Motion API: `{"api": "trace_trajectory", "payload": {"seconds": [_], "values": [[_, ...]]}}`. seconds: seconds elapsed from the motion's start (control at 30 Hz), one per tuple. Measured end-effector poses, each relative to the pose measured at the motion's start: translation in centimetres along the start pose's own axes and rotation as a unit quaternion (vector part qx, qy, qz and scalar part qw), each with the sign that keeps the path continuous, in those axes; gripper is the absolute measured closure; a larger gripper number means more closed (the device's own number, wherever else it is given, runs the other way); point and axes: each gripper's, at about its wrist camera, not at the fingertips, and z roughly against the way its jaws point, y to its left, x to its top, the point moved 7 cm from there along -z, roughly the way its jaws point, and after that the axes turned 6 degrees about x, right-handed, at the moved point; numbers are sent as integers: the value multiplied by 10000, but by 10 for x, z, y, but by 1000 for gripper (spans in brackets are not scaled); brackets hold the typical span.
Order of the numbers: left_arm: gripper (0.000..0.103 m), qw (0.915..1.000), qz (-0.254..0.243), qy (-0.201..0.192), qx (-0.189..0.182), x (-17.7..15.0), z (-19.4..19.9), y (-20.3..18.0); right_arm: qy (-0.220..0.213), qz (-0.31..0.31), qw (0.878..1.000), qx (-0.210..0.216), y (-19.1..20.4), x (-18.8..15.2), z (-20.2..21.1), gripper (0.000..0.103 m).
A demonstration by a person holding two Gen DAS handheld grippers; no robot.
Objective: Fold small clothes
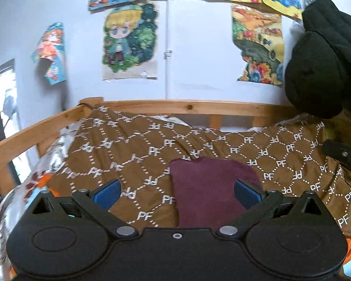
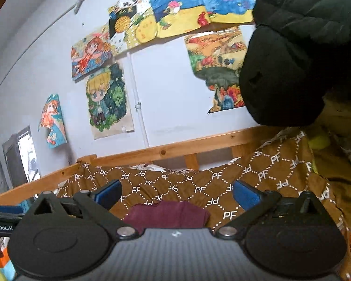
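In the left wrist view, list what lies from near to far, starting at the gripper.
left gripper → maroon garment → brown PF-patterned blanket → wooden bed rail → wall drawings

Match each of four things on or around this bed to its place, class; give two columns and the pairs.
1. small maroon cloth
2. brown PF-patterned bedspread
3. black puffy jacket
4. blond-haired cartoon drawing

A. stuck on the wall
B. hanging at upper right
C. lying flat on the bedspread
D. spread inside the wooden bed rail

Pairs: 1-C, 2-D, 3-B, 4-A
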Motion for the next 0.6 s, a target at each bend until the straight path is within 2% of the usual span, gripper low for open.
{"api": "trace_trajectory", "payload": {"seconds": [0.13, 0.23, 0.37, 0.6], "values": [[1, 9995, 41, -83, 289, -13, 20, 16, 185, -62, 9998, -108, 6, -8, 22, 0], [1, 9986, -131, 80, 502, -26, 29, 23, 400, -173, 9989, -154, 8, -17, 39, 0], [1, 9987, -206, 315, 336, -40, 39, 30, 642, -271, 9971, -319, 10, -27, 57, 0], [1, 9986, -55, 500, 131, -58, 34, 35, 891, 195, 9954, -306, 25, -58, 77, 0]]}}
